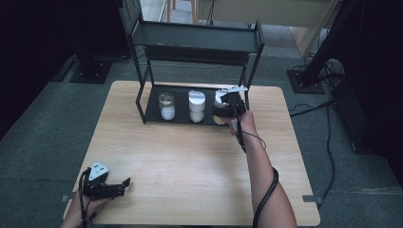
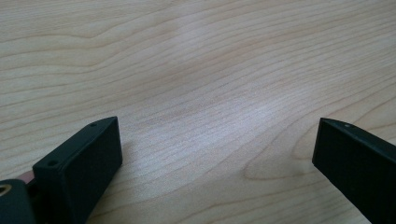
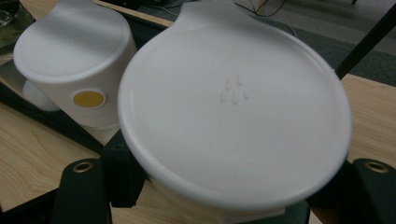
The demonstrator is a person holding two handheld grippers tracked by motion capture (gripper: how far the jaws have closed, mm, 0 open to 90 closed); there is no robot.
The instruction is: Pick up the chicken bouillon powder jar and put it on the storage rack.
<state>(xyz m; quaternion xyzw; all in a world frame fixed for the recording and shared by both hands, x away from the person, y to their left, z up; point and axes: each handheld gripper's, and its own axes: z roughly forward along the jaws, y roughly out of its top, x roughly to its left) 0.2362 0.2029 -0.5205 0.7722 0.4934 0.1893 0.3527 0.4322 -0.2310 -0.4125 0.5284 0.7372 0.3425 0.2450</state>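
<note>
Two white containers fill the right claw's view, the white-lidded jar [image 3: 233,116] pinched; left claw [image 2: 215,163] spread.

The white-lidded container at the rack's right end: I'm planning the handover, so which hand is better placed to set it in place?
Right. The right gripper is already shut on the white-lidded container at the rack; the left gripper rests open at the table's near corner.

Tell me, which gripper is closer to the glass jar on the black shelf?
Right. The right gripper is at the shelf, two containers from the glass jar. The left gripper rests at the table's near edge.
</note>
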